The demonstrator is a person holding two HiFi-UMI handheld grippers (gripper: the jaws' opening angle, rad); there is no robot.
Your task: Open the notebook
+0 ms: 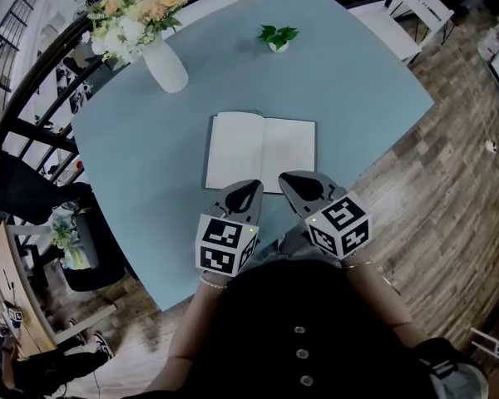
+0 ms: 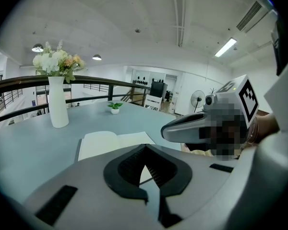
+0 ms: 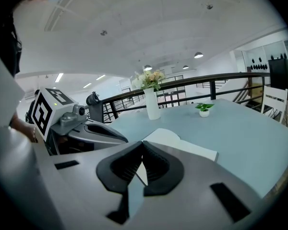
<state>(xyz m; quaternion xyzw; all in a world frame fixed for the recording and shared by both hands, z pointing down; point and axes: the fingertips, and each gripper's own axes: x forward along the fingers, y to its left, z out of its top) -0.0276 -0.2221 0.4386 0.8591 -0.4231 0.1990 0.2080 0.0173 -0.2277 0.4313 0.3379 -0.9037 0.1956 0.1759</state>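
The notebook (image 1: 262, 150) lies open and flat on the blue-grey table (image 1: 358, 98), its blank white pages facing up. My left gripper (image 1: 251, 184) hovers at the notebook's near edge, over the bottom of the left page, jaws shut with nothing in them. Beside it, my right gripper (image 1: 284, 177) points at the bottom of the right page, likewise shut and empty. The left gripper view shows the notebook (image 2: 113, 143) just beyond my closed left gripper (image 2: 144, 148), with the right gripper (image 2: 170, 131) alongside. In the right gripper view the notebook (image 3: 180, 145) lies past my closed right gripper (image 3: 142, 143).
A white vase of flowers (image 1: 165, 63) stands at the table's far left and a small potted plant (image 1: 278, 38) at the far middle. A dark railing (image 1: 33, 81) runs along the left. A white chair (image 1: 416, 2) stands on the wooden floor (image 1: 449, 198) beyond the table's right edge.
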